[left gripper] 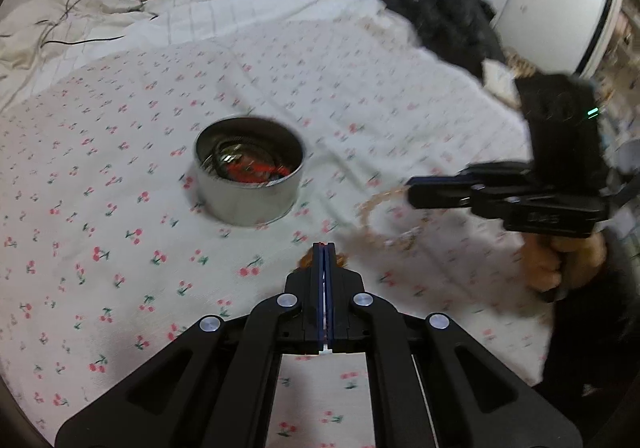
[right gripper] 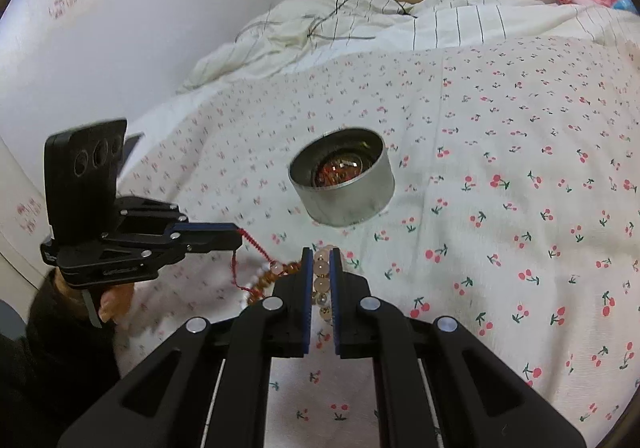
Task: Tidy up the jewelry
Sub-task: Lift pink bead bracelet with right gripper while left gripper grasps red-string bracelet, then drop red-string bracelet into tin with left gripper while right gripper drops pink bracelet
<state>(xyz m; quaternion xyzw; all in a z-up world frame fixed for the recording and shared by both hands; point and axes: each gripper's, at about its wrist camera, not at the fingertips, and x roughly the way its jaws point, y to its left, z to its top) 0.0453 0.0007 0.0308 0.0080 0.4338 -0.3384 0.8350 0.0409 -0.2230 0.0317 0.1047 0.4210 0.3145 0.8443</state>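
Open cherry-print bedspread (right gripper: 500,152) around the tin (right gripper: 344,188) (top uncovered), rumpled duvet (right gripper: 320,32) behind

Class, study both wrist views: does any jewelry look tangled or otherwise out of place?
Yes. The pale bead bracelet held in the right tool seems snagged with a red cord pinched by the left tool; amber beads trail between them, outside the tin.
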